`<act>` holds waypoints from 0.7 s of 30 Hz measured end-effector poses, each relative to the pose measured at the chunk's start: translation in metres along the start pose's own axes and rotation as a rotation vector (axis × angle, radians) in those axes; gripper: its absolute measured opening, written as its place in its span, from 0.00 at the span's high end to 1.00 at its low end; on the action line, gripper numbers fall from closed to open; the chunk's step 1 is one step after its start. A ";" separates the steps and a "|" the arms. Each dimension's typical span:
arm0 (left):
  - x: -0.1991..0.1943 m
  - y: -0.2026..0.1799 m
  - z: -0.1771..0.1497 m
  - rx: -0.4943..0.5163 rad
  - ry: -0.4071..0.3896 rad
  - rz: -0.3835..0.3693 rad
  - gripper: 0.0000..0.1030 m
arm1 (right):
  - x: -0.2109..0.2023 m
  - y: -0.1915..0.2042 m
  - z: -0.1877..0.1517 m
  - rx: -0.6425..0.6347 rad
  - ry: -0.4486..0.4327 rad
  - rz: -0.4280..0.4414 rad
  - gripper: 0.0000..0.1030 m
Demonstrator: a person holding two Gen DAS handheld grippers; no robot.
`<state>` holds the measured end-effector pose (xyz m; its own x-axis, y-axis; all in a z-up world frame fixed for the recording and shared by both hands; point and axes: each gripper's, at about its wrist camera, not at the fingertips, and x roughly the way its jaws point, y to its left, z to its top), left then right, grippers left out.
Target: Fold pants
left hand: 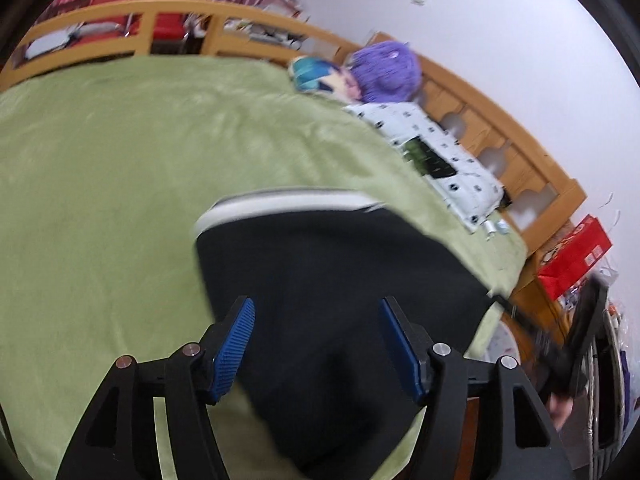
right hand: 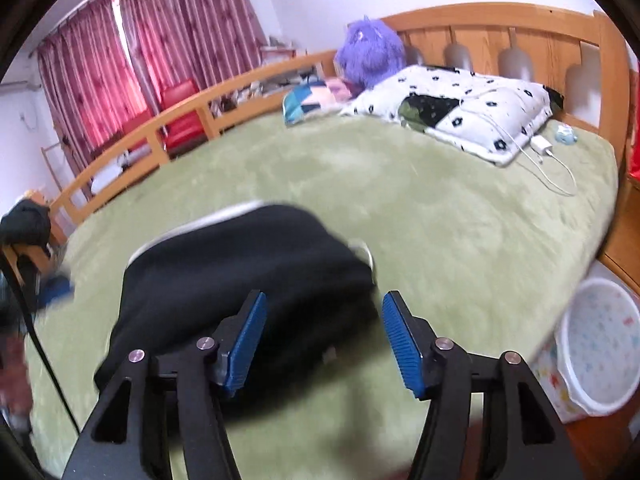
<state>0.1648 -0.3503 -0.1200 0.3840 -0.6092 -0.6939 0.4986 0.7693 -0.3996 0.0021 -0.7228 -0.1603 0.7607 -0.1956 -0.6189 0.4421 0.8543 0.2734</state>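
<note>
Two sets of tongs hang wide apart over the bed, neither gripping anything: the left gripper (left hand: 316,344) frames dark cloth between its ribbed blue pads (left hand: 234,350), and the right gripper (right hand: 324,344) does the same, the pads' ridged rubber plainly bare. Under them lie the pants (right hand: 240,280), a black, matte, soft-looking bundle with a white-and-dark striped band (left hand: 288,200) along its far edge, likely the waistband. They rest near the foot-side edge of the bed, on the green blanket (right hand: 440,220), well apart from the headboard. Judging by the compact, roughly rectangular heap, at least one fold seems made; whether a last fold or smoothing is left I cannot tell, since blur hides the layers. The blanket is plush, with a short fuzzy nap. Farther out, by the wooden slatted headboard (right hand: 500,40), sit a white printed pillow (right hand: 480,108), a shaggy purple plush toy (right hand: 368,56) and a white charger cable (right hand: 552,168). A pale patterned plastic bucket (right hand: 596,344) stands beside the bed.
</note>
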 end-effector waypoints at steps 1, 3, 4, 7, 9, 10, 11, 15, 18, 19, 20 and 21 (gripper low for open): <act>0.004 0.003 -0.007 -0.006 0.010 -0.007 0.40 | 0.010 -0.002 0.003 0.027 -0.011 0.013 0.41; 0.016 0.004 -0.018 -0.012 0.048 -0.020 0.40 | 0.030 -0.001 0.000 0.008 0.010 -0.021 0.41; 0.025 0.005 -0.026 -0.022 0.075 -0.025 0.40 | 0.039 0.000 -0.004 -0.019 0.049 -0.061 0.43; 0.052 0.000 -0.051 -0.028 0.154 -0.047 0.40 | 0.053 -0.007 -0.034 -0.050 0.129 -0.083 0.45; 0.065 -0.007 -0.069 0.000 0.160 -0.001 0.40 | 0.051 -0.013 -0.041 -0.041 0.158 -0.064 0.45; 0.066 -0.010 -0.073 0.019 0.156 0.009 0.40 | 0.049 -0.015 -0.042 -0.045 0.171 -0.065 0.45; 0.064 -0.011 -0.072 0.025 0.157 0.005 0.40 | 0.047 -0.016 -0.040 -0.049 0.187 -0.063 0.45; 0.037 0.009 -0.054 -0.033 0.113 -0.038 0.38 | 0.024 -0.015 -0.018 -0.098 0.149 -0.058 0.45; 0.034 0.027 -0.036 -0.069 0.071 -0.026 0.33 | 0.018 -0.015 0.005 -0.088 0.096 -0.010 0.30; 0.040 0.033 -0.030 -0.092 0.084 -0.035 0.33 | 0.029 -0.014 0.012 -0.082 0.118 0.023 0.28; 0.050 0.038 -0.024 -0.111 0.107 -0.067 0.33 | 0.037 -0.015 0.014 -0.079 0.138 0.037 0.28; 0.057 0.040 -0.023 -0.123 0.122 -0.069 0.33 | 0.053 -0.016 0.015 -0.074 0.184 0.032 0.28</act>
<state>0.1892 -0.3495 -0.1892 0.2511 -0.6394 -0.7267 0.4189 0.7486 -0.5139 0.0430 -0.7541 -0.1865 0.6712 -0.0822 -0.7367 0.3774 0.8932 0.2442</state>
